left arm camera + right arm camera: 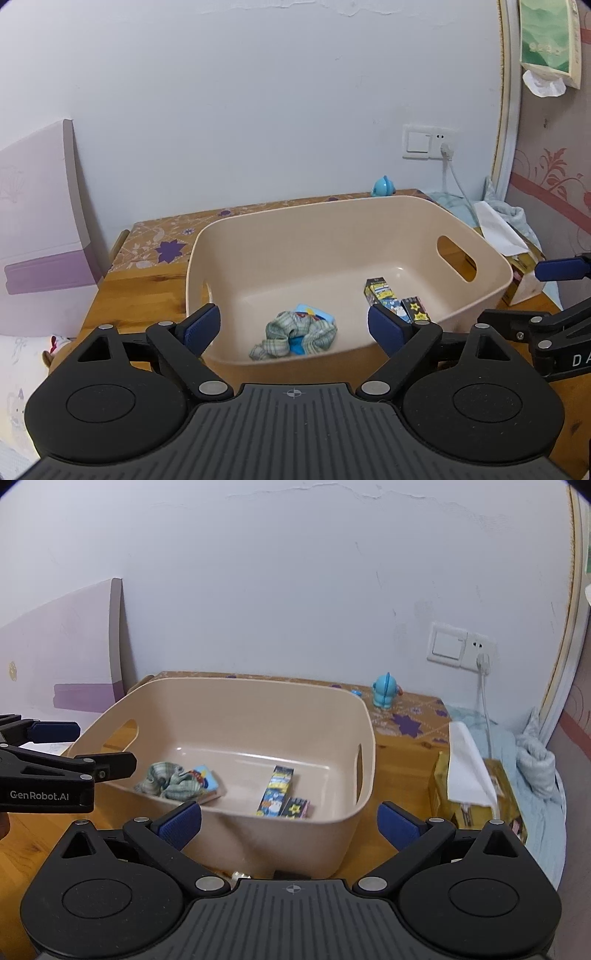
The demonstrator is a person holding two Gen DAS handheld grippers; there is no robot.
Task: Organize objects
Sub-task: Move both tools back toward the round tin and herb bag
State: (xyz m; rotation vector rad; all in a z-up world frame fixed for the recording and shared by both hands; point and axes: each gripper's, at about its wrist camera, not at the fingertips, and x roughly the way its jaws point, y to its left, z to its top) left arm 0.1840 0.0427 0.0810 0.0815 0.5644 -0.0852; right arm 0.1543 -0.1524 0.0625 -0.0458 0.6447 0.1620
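Both grippers, left (293, 326) and right (290, 825), gape empty; "GenRobot.AI" printed on left; basket (236, 834) beyond.

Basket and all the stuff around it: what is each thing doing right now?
Basket: upright on the table.
Crumpled cloth: inside, lying partly over a blue card.
Long box: lying flat inside.
Small box: flat beside it.
Blue toy: standing behind the basket.
Left gripper: open, empty.
Right gripper: open, empty.
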